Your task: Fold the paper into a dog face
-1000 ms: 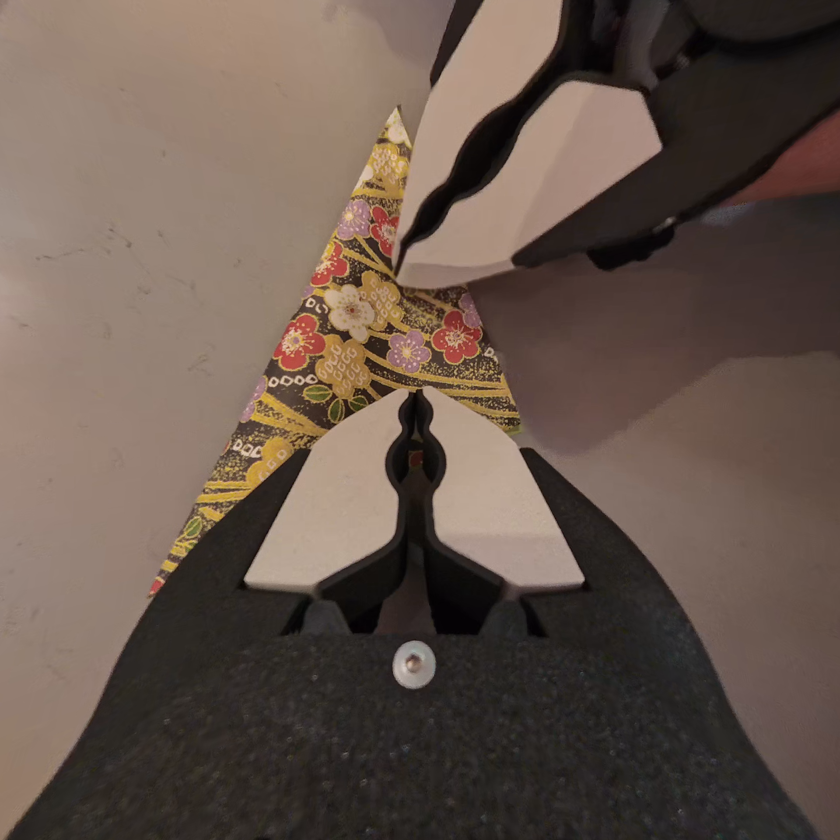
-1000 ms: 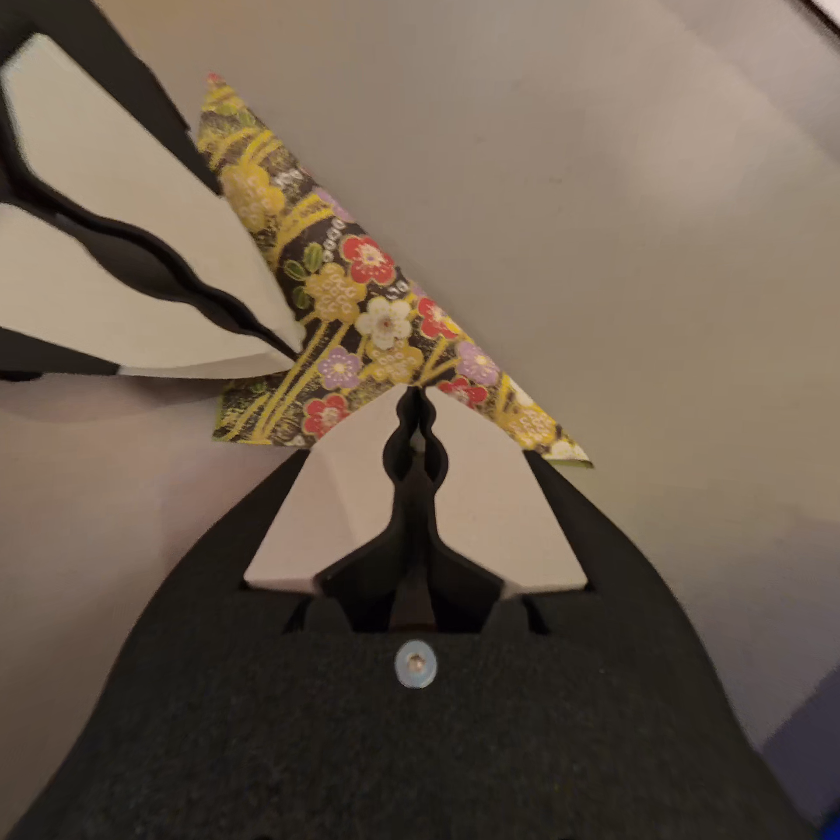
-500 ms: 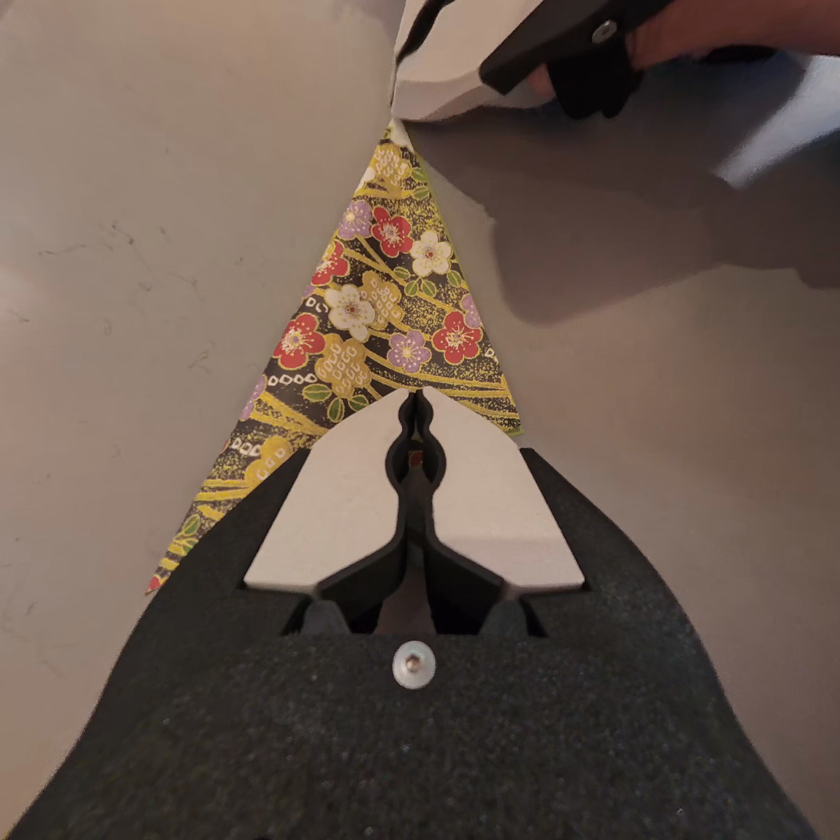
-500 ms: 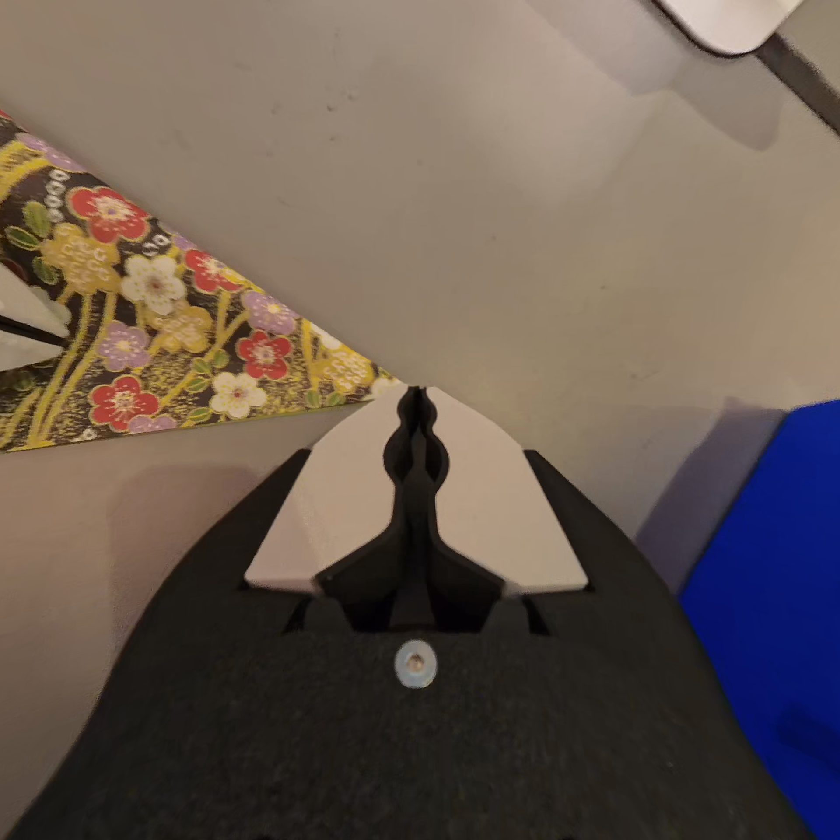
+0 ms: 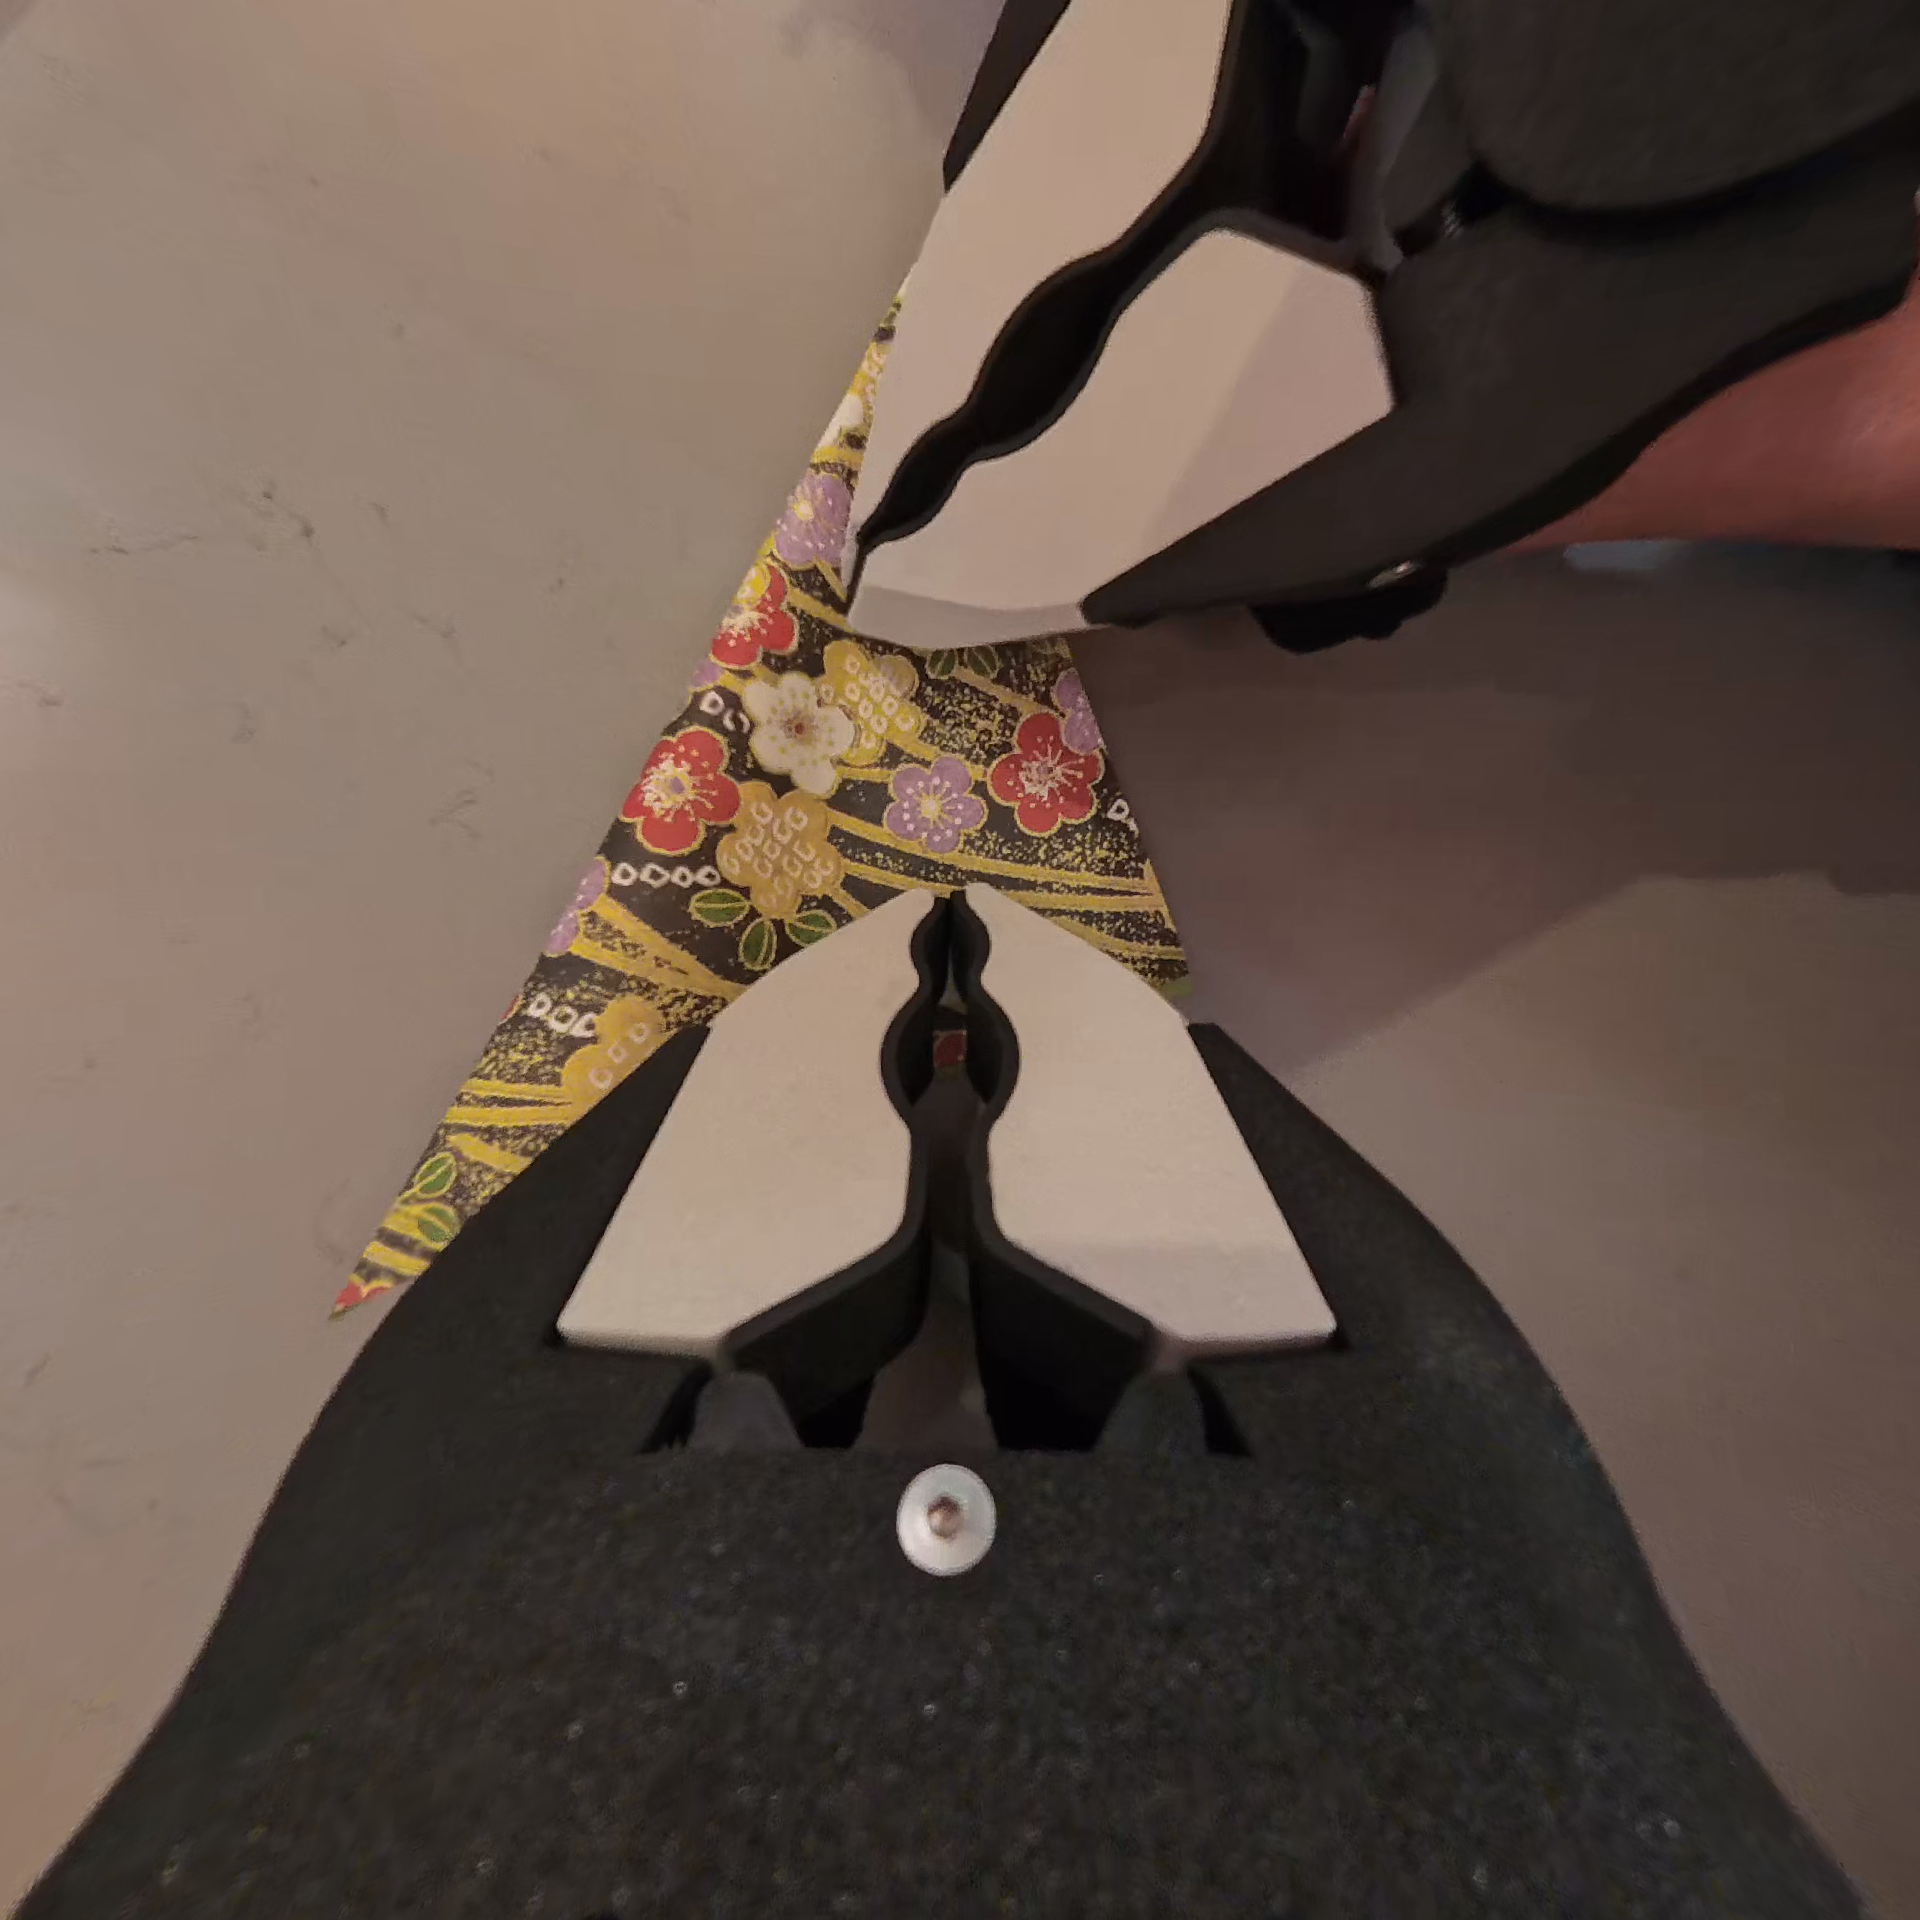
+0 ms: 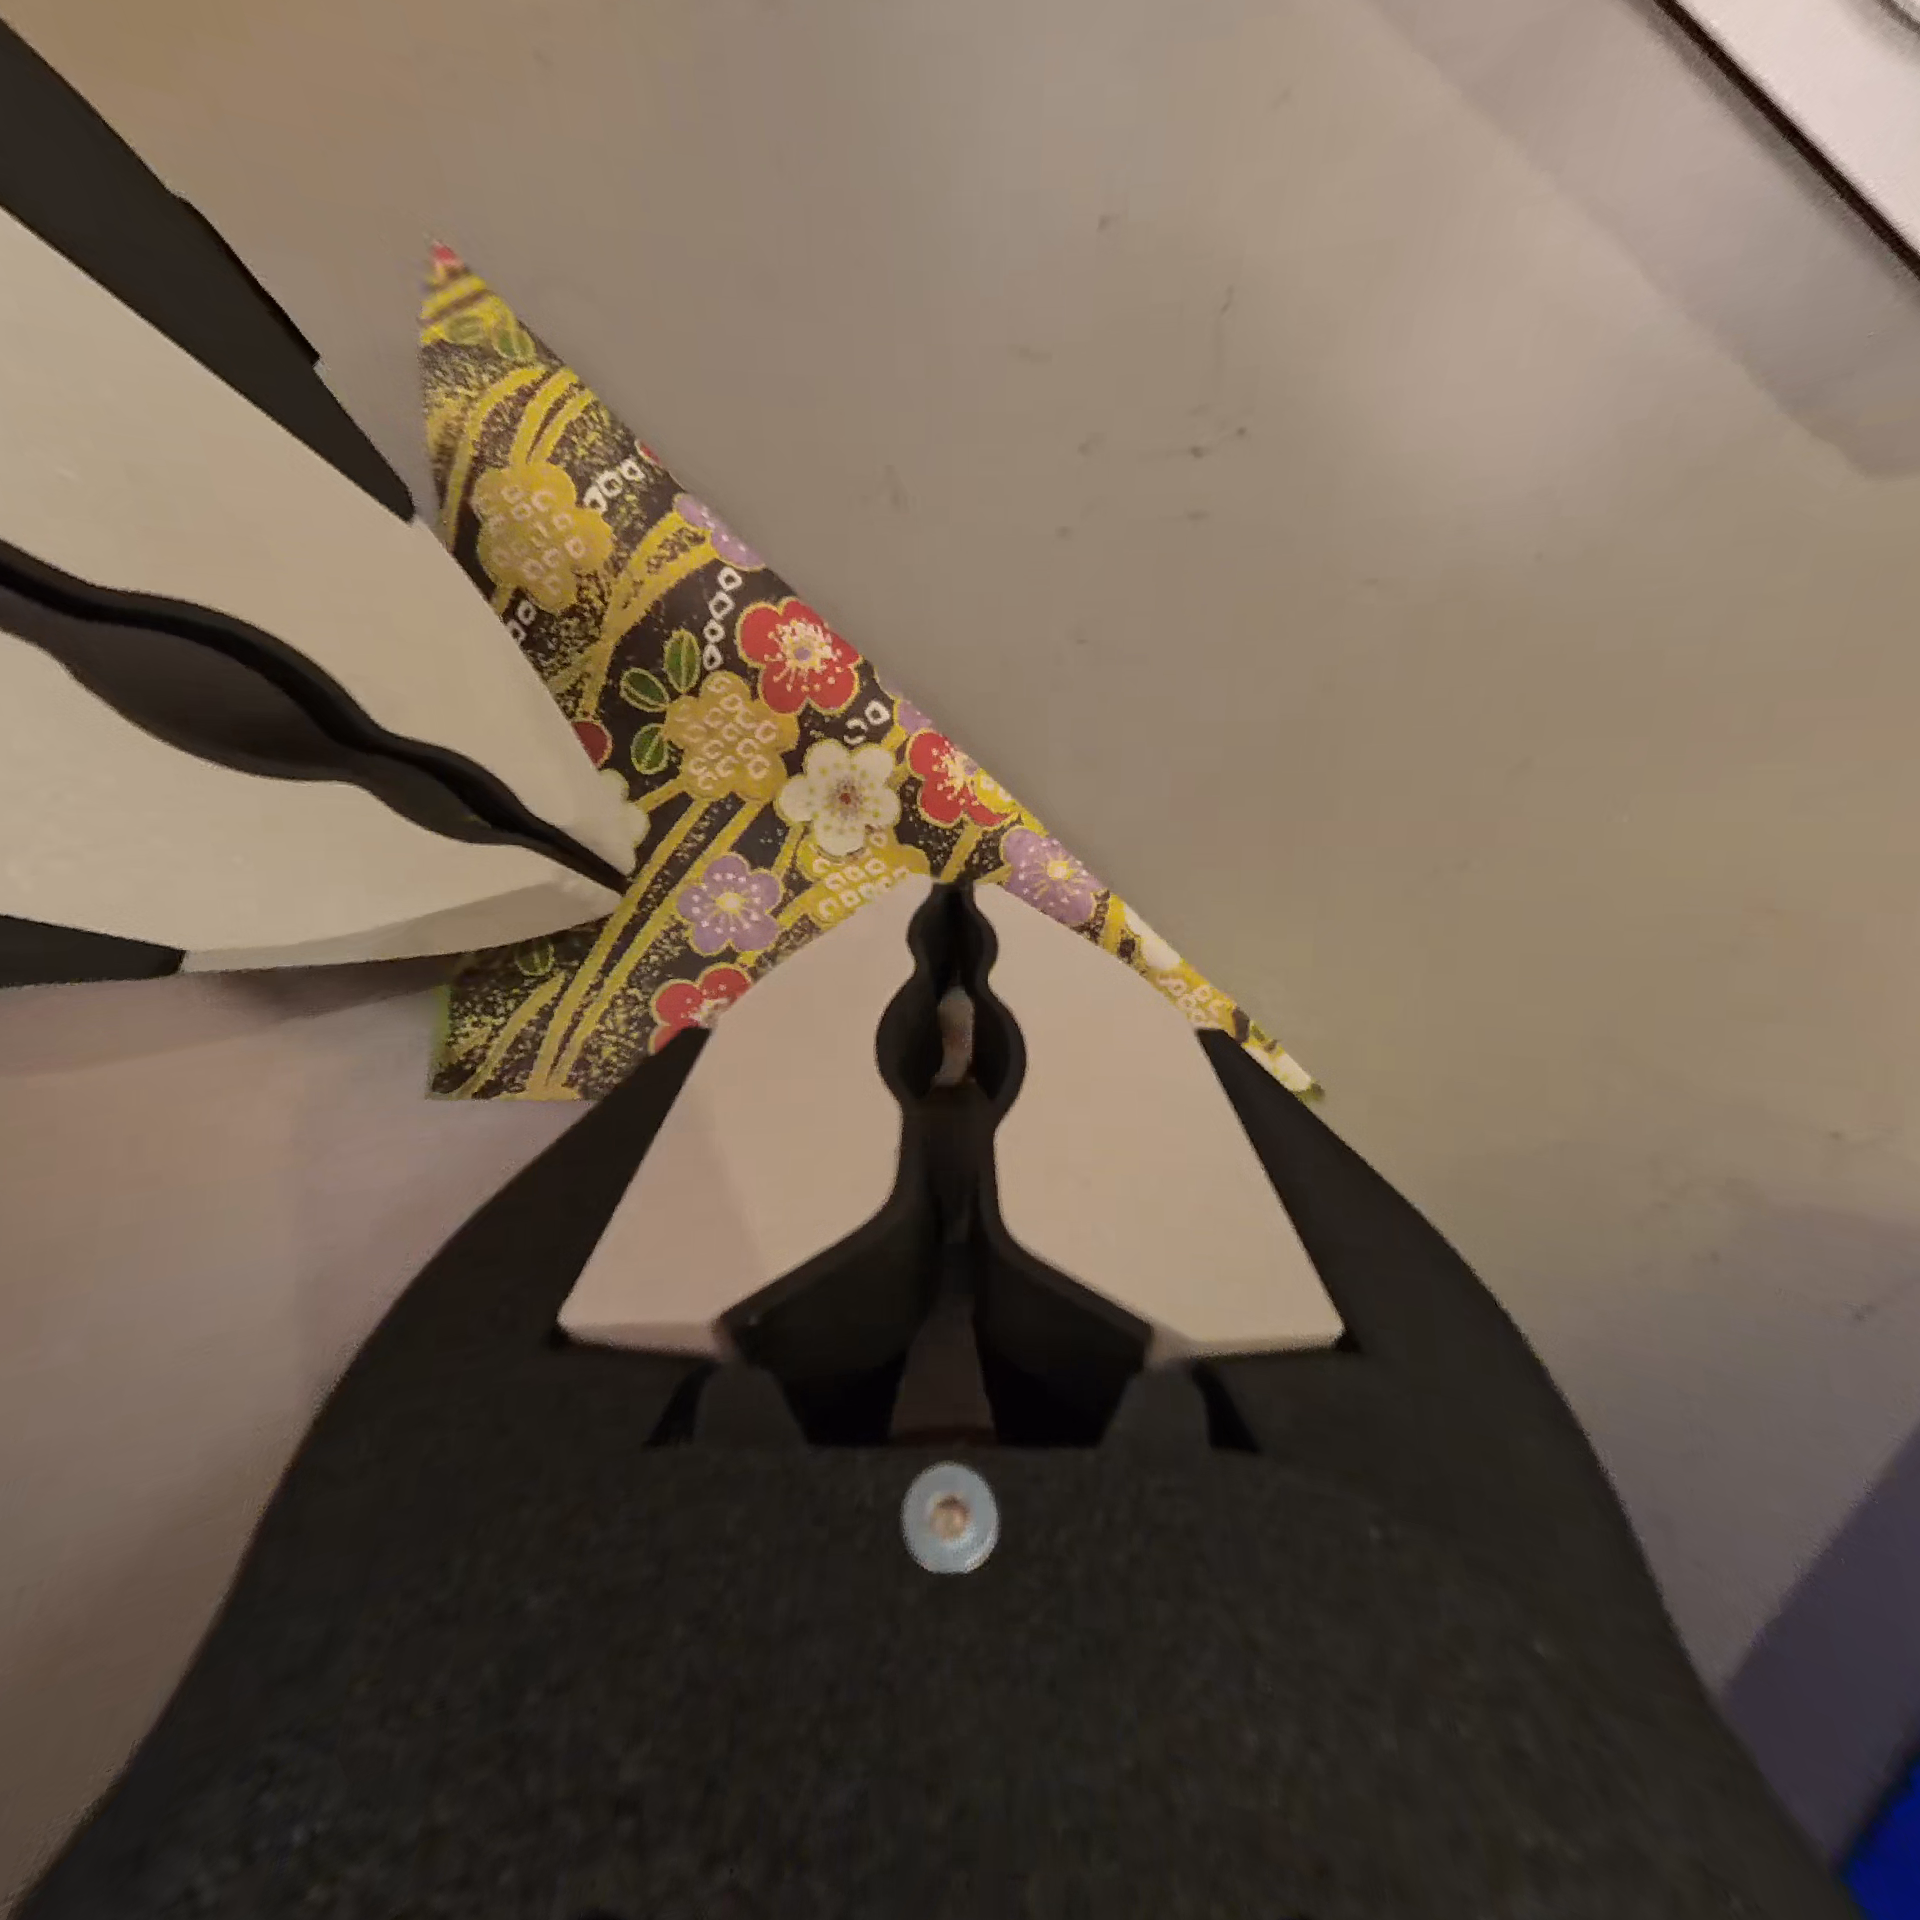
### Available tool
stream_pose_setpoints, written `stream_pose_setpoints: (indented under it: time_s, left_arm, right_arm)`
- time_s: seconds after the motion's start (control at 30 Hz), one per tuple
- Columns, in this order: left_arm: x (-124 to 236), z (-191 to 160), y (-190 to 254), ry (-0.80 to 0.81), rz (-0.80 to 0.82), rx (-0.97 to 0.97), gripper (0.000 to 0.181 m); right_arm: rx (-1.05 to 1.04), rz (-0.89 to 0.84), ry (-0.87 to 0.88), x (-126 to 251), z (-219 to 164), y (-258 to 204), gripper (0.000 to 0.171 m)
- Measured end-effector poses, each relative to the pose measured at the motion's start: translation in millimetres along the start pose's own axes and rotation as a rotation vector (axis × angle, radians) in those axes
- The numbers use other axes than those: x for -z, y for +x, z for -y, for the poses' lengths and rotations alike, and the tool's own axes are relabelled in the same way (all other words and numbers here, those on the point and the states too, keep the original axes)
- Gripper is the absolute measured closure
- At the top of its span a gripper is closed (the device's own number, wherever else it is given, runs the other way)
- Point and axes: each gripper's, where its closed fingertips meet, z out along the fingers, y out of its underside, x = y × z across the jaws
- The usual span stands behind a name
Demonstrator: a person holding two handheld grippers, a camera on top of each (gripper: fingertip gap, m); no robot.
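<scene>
The paper (image 5: 831,790) is a dark sheet with red, white, purple and gold flowers, folded into a flat triangle on the grey table (image 5: 312,520). It also shows in the right wrist view (image 6: 748,727). My left gripper (image 5: 951,902) is shut, its tips resting on the paper near the triangle's wide end. My right gripper (image 6: 951,888) is shut, its tips resting on the paper near the long folded edge. In the left wrist view the right gripper (image 5: 860,540) covers the paper's far part. In the right wrist view the left gripper (image 6: 621,881) comes in from the left.
A person's hand (image 5: 1766,468) holds the right gripper. A blue thing (image 6: 1886,1849) lies at the lower right in the right wrist view. A white object with a dark edge (image 6: 1829,114) sits at the top right. Spacing between my two grippers at the tips: around 6 centimetres.
Half a second ago the right gripper was at the paper's far tip. It has moved back over the paper's middle, near where it was a second ago. The left gripper has not moved.
</scene>
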Motion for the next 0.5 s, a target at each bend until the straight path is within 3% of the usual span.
stream_pose_setpoints:
  time_s: [0.17,0.3,0.5]
  left_arm:
    - [0,0,0,0.004,-0.007,0.010,0.181]
    - [0,0,0,0.005,-0.012,0.017,0.181]
    - [0,0,0,0.007,-0.012,0.020,0.181]
  right_arm:
    - [0.005,0.067,0.050,7,23,-14,0.171]
    - [0.037,0.142,0.028,-8,42,-29,0.171]
    - [0.054,0.151,-0.044,-28,34,-30,0.171]
